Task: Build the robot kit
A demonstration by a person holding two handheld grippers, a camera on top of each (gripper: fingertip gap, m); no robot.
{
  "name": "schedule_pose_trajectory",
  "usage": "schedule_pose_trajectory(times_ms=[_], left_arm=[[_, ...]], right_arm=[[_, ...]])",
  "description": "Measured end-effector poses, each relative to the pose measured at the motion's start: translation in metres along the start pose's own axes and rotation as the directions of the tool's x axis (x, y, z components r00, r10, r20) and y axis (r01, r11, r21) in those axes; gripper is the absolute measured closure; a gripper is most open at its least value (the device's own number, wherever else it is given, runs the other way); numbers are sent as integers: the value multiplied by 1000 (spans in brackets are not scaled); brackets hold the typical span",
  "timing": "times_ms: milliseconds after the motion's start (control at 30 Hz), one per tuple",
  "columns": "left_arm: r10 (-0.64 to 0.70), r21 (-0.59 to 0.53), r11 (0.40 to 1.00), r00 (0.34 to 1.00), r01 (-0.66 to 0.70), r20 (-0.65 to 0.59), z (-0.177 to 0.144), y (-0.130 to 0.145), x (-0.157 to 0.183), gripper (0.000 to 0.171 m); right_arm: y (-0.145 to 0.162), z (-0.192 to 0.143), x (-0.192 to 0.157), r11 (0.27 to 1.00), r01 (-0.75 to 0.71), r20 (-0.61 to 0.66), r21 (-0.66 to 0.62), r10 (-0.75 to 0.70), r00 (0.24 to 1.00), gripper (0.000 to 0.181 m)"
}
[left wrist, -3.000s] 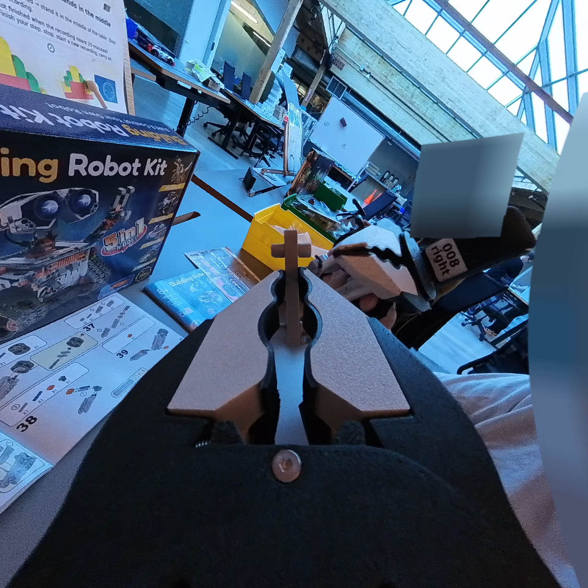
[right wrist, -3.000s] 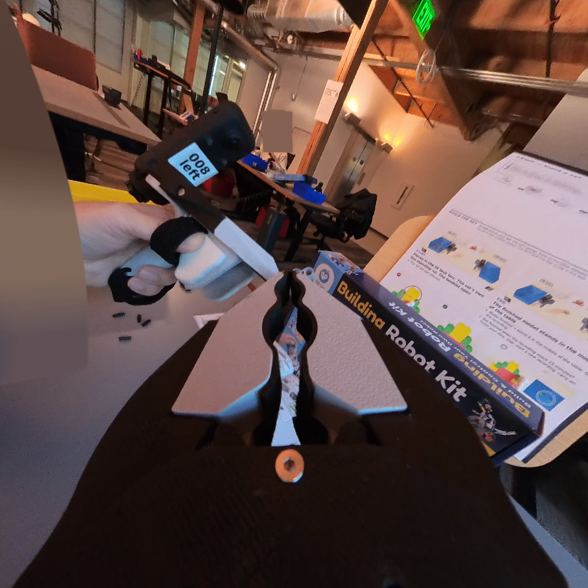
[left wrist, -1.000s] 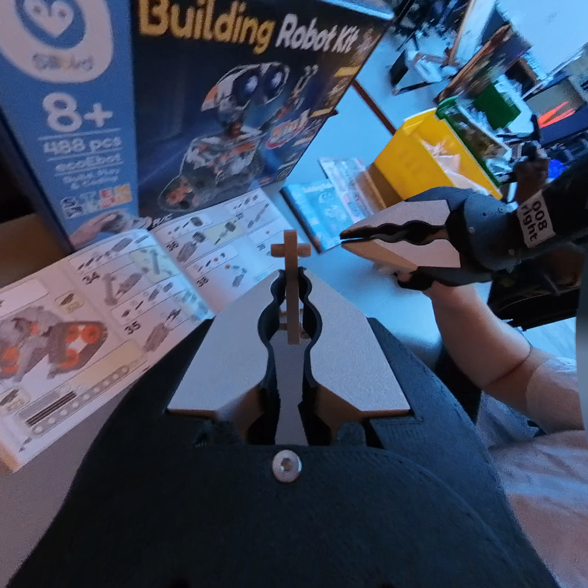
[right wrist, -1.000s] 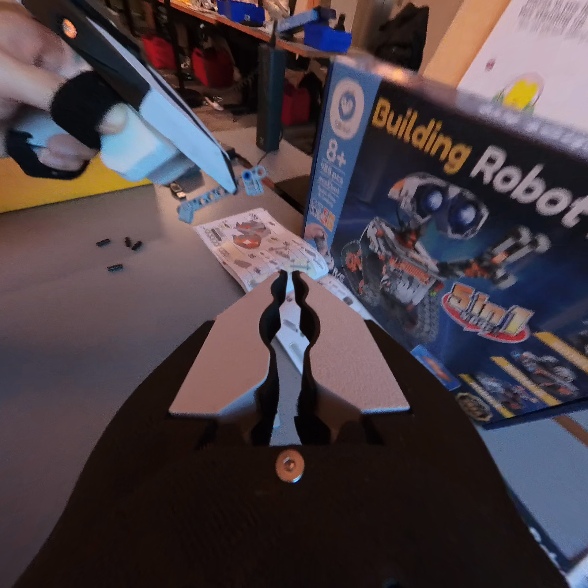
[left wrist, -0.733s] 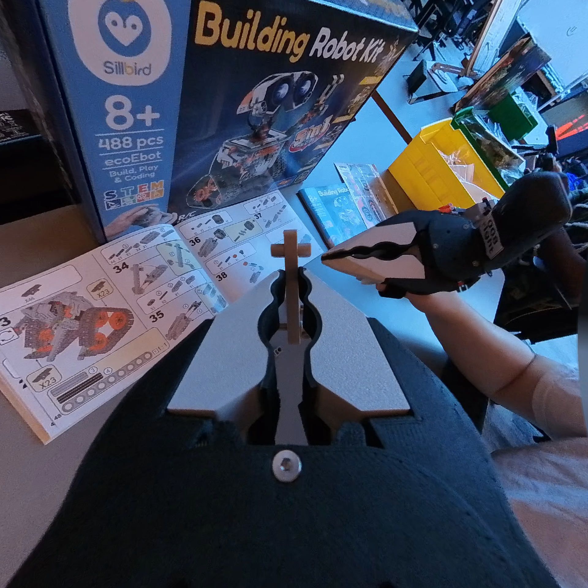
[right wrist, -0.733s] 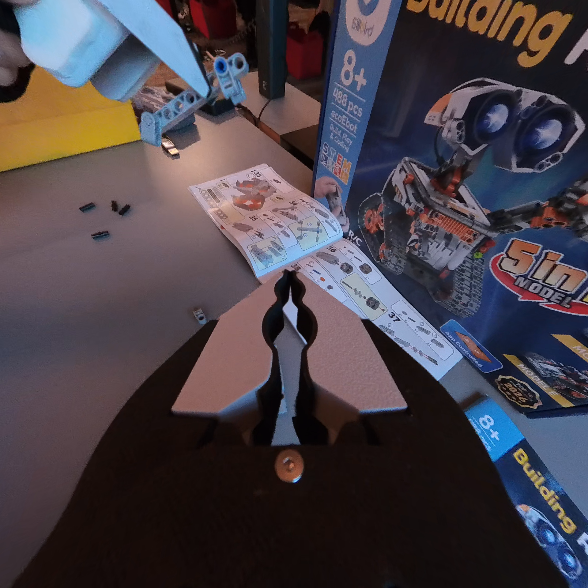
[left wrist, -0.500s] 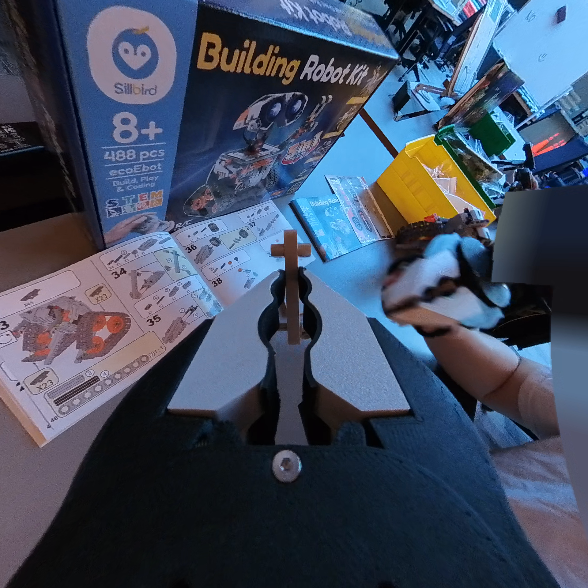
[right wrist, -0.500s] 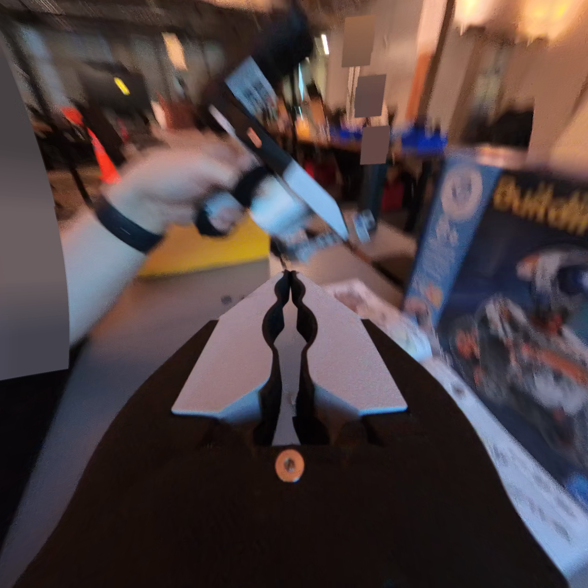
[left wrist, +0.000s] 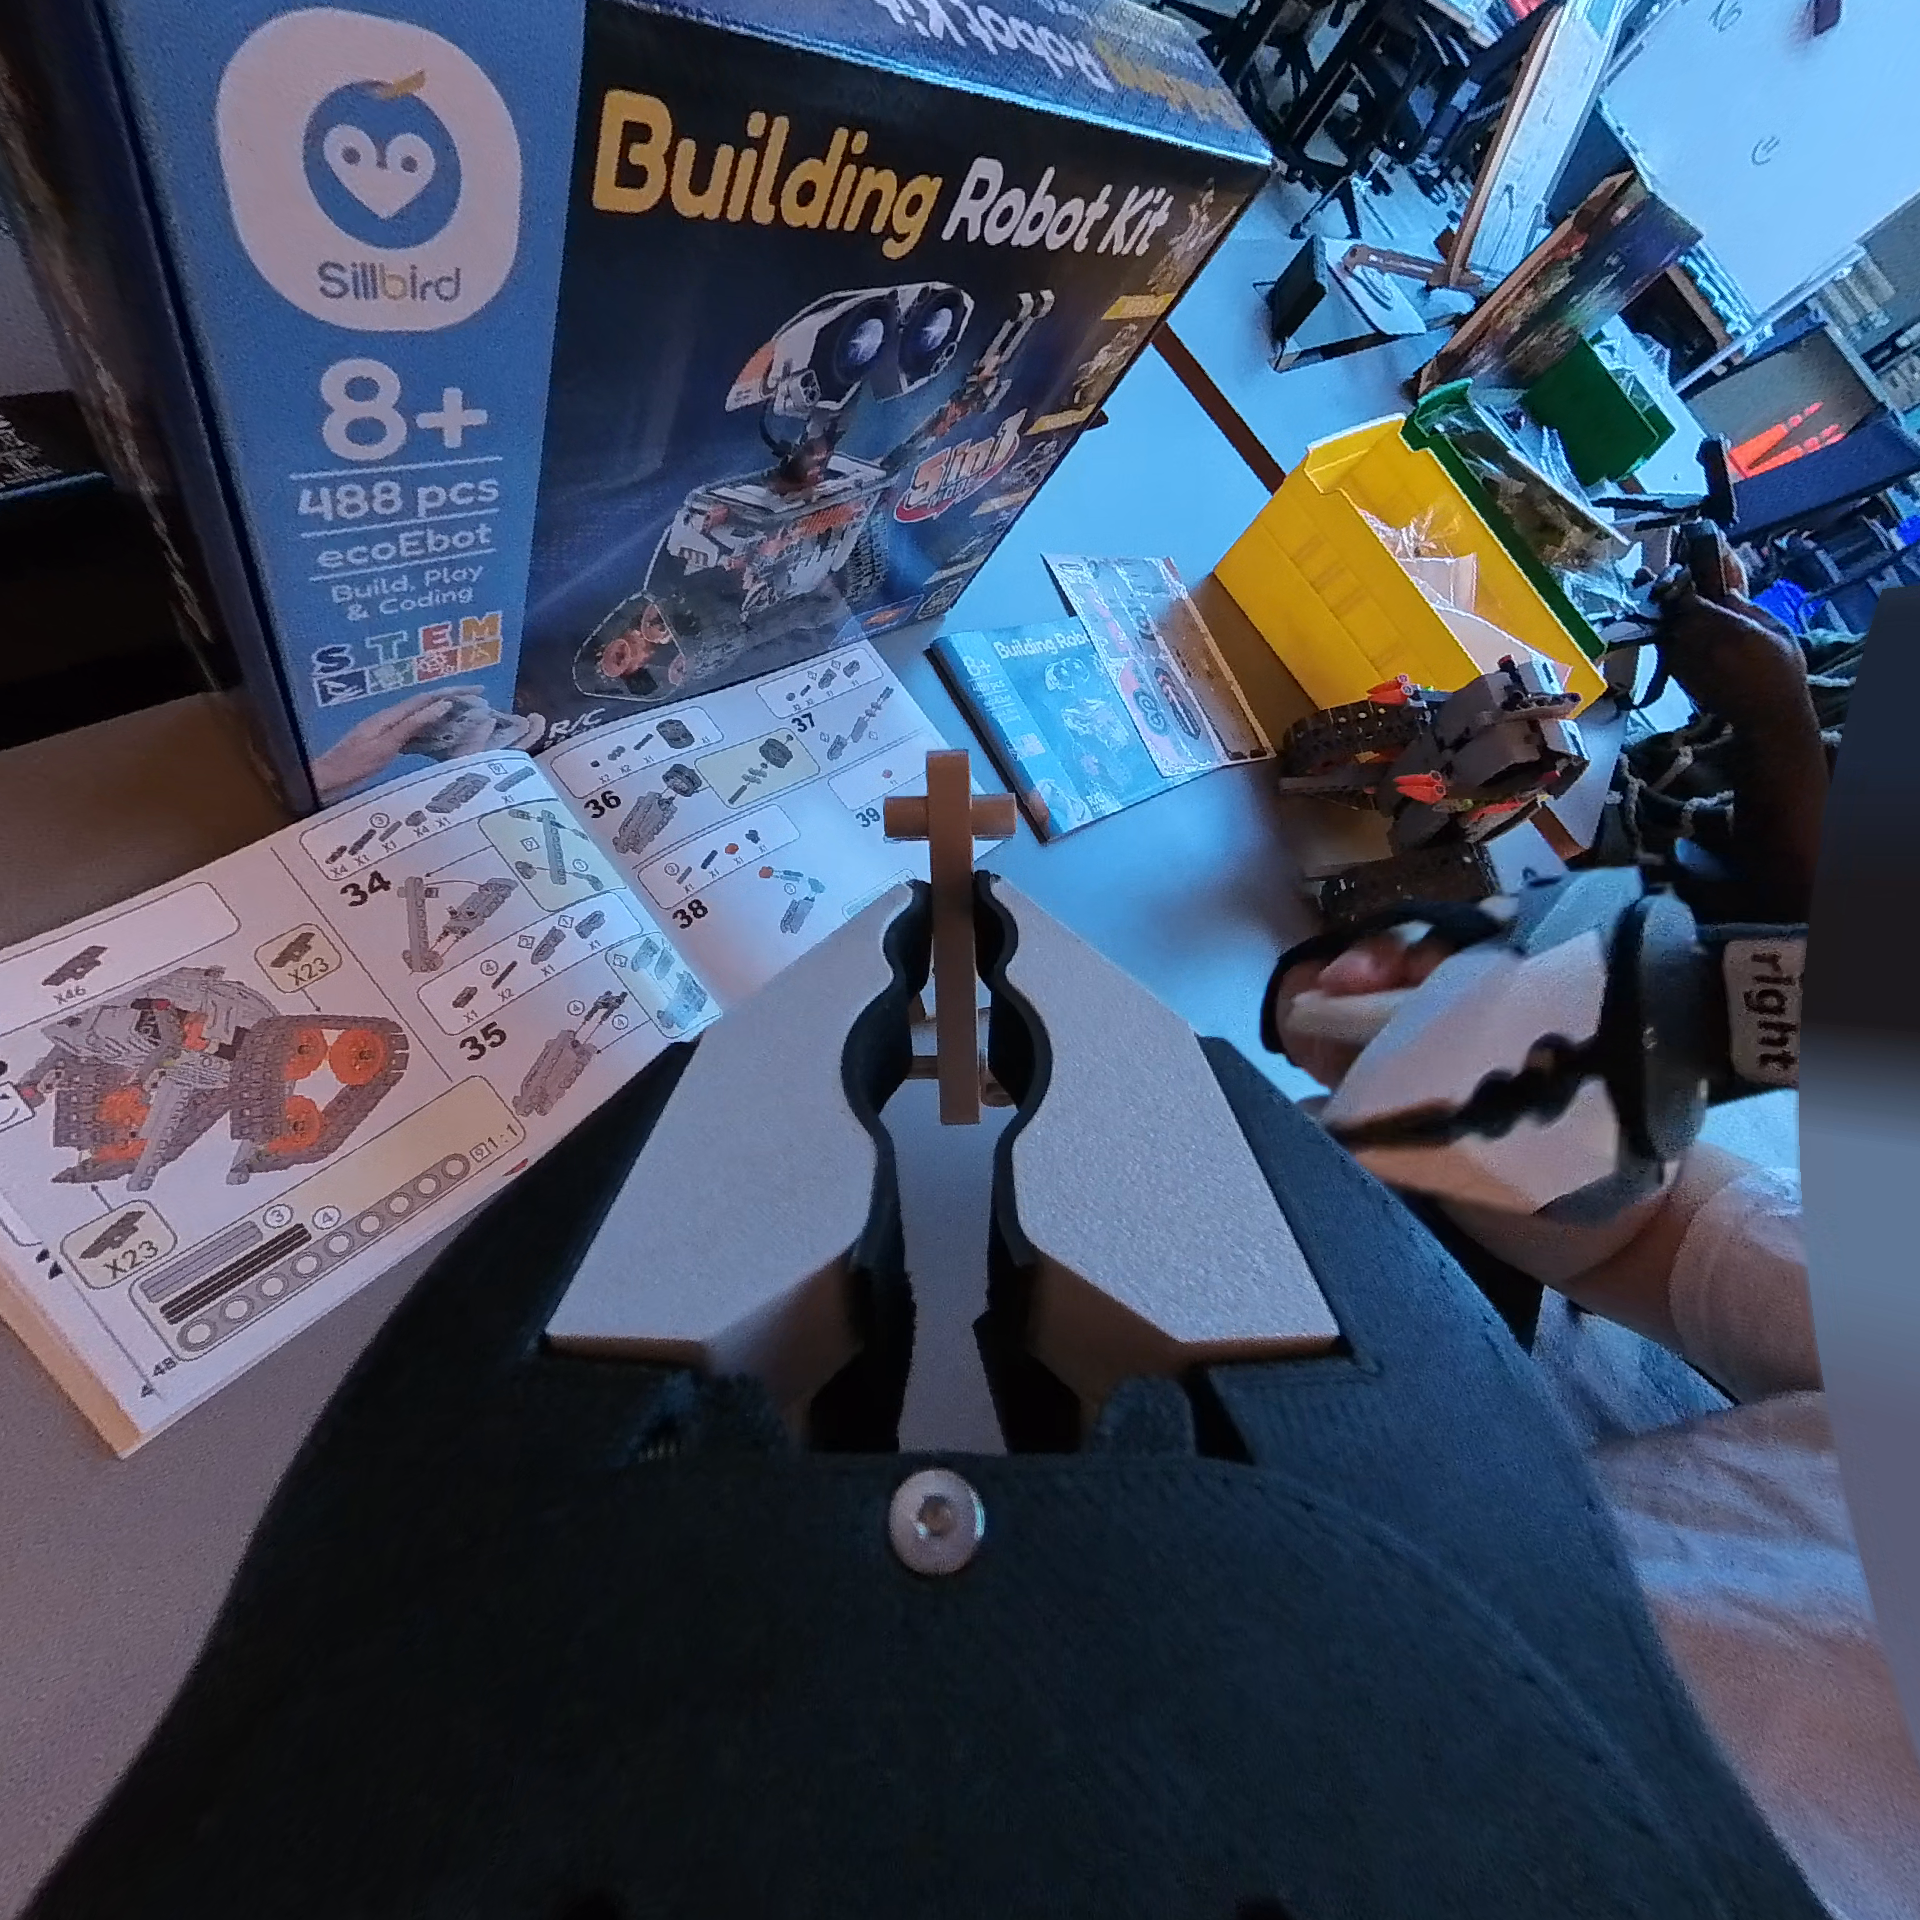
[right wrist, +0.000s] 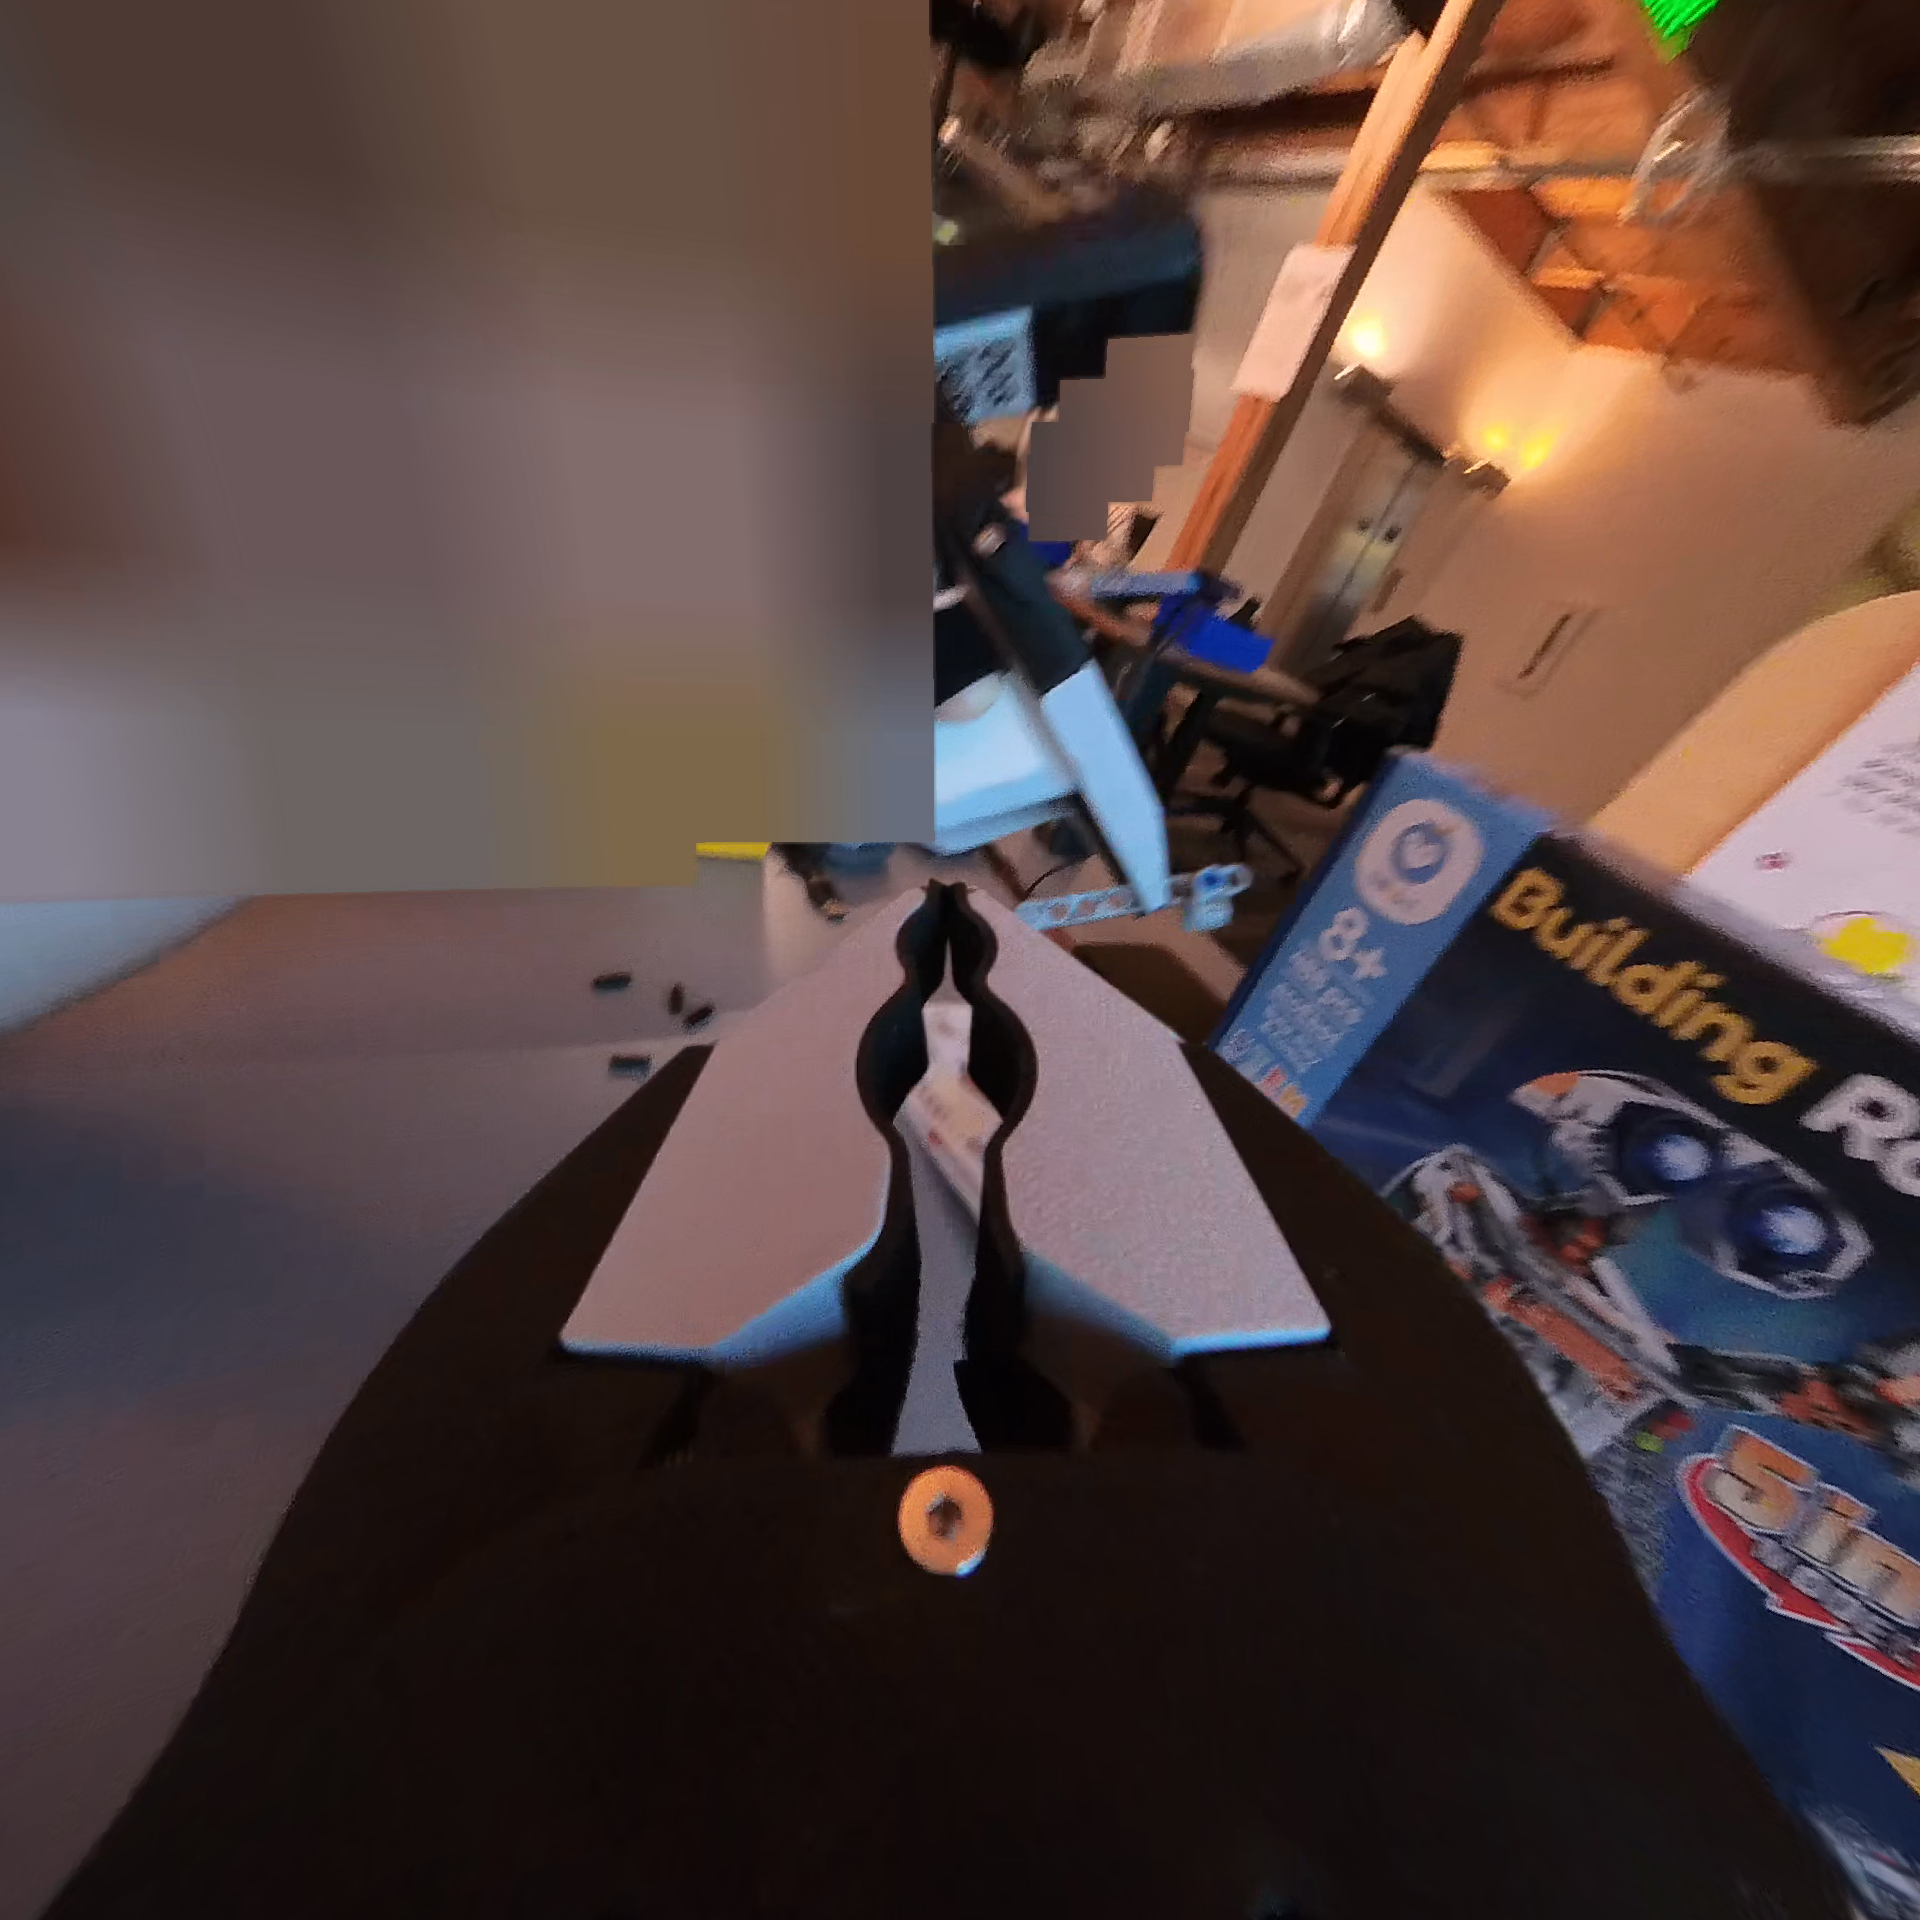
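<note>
My left gripper [left wrist: 948, 894] is shut on a thin grey beam [left wrist: 954, 966] that I see edge-on, with a short cross pin at its top. It hangs above the open instruction booklet [left wrist: 416, 987]. In the right wrist view the left gripper [right wrist: 1148, 894] holds the perforated beam [right wrist: 1091, 909], which has a blue connector at its end. My right gripper [right wrist: 943, 906] is shut and empty, above the grey table. It also shows in the left wrist view [left wrist: 1382, 1112] at the right, held in a hand and pointing left.
A big robot-kit box [left wrist: 831, 312] stands behind the booklet and also shows in the right wrist view [right wrist: 1558, 1091]. A small booklet [left wrist: 1049, 717], a dark tracked model [left wrist: 1423, 790] and a yellow bin [left wrist: 1351, 592] lie to the right. Small black pins [right wrist: 675, 1003] lie on the table. Spacing between my two grippers at the tips: around 9 cm.
My left gripper tilted down from the room to the booklet and keeps its hold on the beam. My right gripper swung down to the table, then back up and toward the person.
</note>
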State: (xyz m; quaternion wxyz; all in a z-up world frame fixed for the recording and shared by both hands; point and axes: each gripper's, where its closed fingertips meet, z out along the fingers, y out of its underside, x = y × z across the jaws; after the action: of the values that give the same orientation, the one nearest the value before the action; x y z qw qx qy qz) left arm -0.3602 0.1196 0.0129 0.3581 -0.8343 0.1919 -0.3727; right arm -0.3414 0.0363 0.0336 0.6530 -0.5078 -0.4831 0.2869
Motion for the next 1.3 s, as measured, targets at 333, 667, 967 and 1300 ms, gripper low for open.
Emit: schedule_pose_trajectory(times_ms=[333,667,967,1300], left_arm=[[12,-1,1000,1000,-12,-1,0,0,4,166],[11,5,1000,1000,-11,-18,0,-1,8,166],[28,-15,999,999,-28,-25,5,1,16,166],[36,-32,999,999,-37,-30,9,4,19,166]], right_arm=[[-5,-18,43,999,-29,-146,39,35,989,181],[4,-9,14,995,-29,-10,94,30,999,181],[11,9,-5,1000,20,-31,-18,-21,999,181],[17,4,14,999,-34,-71,-25,32,997,181]])
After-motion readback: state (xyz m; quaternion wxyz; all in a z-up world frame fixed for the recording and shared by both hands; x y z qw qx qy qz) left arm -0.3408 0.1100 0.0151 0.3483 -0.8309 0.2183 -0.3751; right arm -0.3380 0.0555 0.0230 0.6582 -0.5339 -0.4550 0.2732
